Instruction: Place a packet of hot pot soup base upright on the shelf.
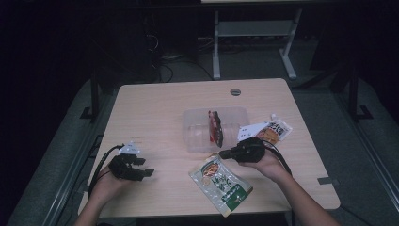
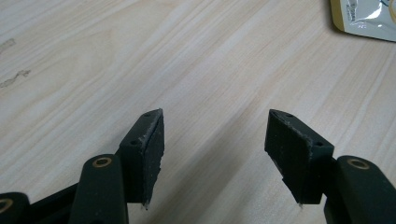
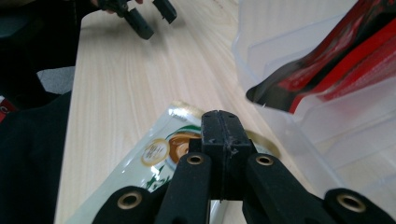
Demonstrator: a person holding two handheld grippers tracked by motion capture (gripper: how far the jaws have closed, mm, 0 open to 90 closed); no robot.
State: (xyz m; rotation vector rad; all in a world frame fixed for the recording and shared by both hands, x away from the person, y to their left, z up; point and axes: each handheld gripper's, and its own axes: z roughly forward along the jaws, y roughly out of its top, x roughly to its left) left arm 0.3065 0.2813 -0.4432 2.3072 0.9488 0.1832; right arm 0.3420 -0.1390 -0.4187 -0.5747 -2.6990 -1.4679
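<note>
Right under my right jaws lies the green and white pouch, flat on the surface just in front of the clear plastic box. These jaws are pressed fully together above its top edge, and I cannot tell if they pinch the edge or are shut on nothing. My left jaws stand well apart and empty, resting on bare wood far from the pouch. One red packet already stands upright inside the box. An orange and white packet lies just beside the box on the right. I think the packing has begun: one is in, two remain outside.
</note>
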